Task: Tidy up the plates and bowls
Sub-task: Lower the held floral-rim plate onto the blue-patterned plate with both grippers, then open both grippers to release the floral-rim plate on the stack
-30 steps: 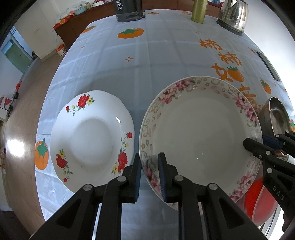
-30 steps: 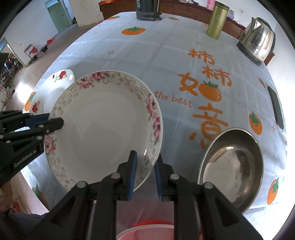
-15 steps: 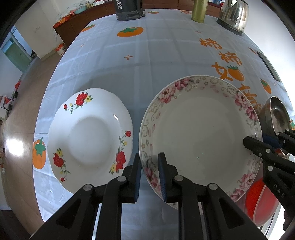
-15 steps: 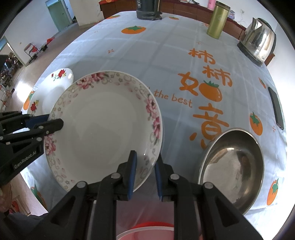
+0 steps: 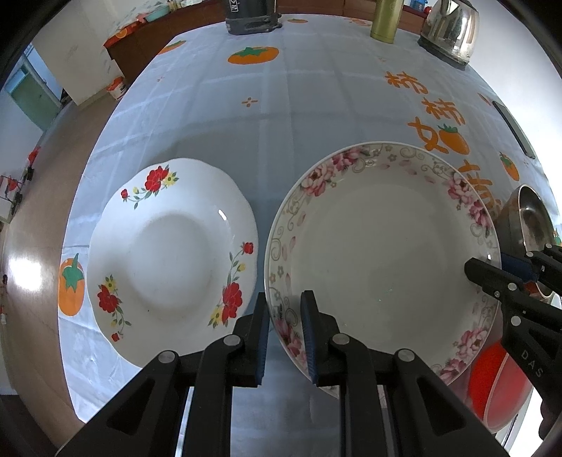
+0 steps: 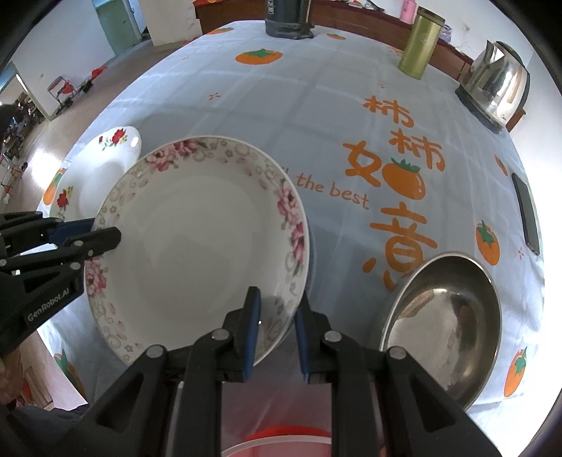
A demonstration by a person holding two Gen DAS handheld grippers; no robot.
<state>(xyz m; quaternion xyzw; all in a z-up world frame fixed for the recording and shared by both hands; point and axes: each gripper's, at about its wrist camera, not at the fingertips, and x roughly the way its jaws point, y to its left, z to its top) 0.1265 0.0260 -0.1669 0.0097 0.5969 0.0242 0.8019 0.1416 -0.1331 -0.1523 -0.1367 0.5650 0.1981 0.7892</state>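
A pink-flowered plate (image 5: 383,253) is held above the table by both grippers. My left gripper (image 5: 283,337) is shut on its near left rim. My right gripper (image 6: 275,328) is shut on its near right rim; the plate also shows in the right wrist view (image 6: 200,242). A white red-flowered plate (image 5: 168,253) lies on the table just left of the held plate, also seen in the right wrist view (image 6: 109,154). A steel bowl (image 6: 442,323) lies at the right, partly seen in the left wrist view (image 5: 527,225).
A red bowl (image 5: 498,390) sits at the near edge below the held plate. A kettle (image 6: 495,84), a green-gold canister (image 6: 421,45), a dark appliance (image 6: 288,21) and a phone (image 6: 527,214) stand on the far and right parts of the persimmon-print tablecloth (image 6: 281,105).
The held plate has shifted slightly left toward the red-flowered plate. Both grippers keep their grip.
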